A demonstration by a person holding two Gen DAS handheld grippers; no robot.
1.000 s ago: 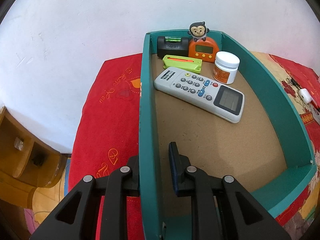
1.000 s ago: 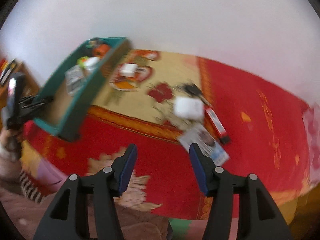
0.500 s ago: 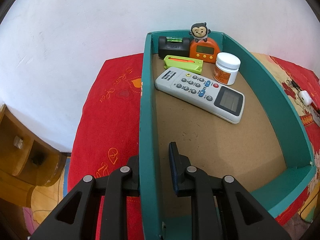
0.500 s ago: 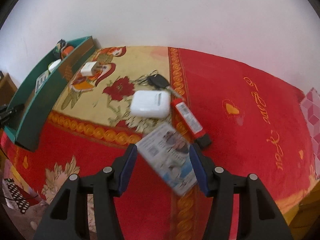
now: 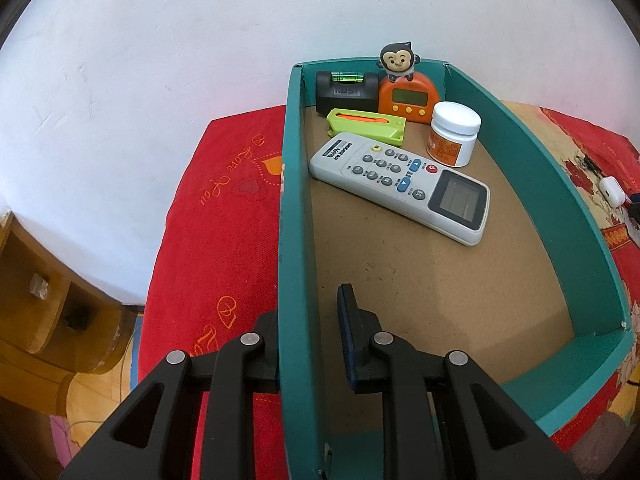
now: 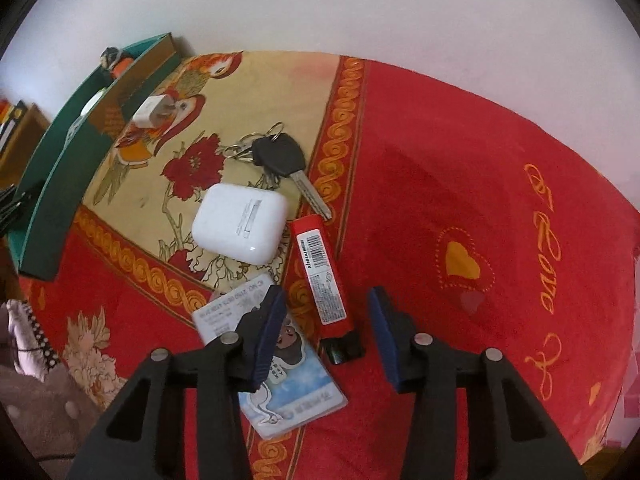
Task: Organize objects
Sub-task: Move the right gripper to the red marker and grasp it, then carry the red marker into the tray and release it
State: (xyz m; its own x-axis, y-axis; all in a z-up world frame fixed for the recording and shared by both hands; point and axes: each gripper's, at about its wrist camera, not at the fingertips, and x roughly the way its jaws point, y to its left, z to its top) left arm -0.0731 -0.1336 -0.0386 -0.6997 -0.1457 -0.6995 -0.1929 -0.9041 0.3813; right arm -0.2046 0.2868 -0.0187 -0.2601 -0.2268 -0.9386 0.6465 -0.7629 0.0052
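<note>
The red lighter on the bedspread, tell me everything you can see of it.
The red lighter is a slim, glossy, plastic-looking bar with a white barcode label and fine print along its side and a black cap at its near end. It lies flat on the red cloth, beside the white earbud case and the key's blade. The right gripper straddles its black end, jaws just narrowed but not touching.

Right gripper (image 6: pixel 326 340) came down over red lighter (image 6: pixel 322 276), jaws closing.
</note>
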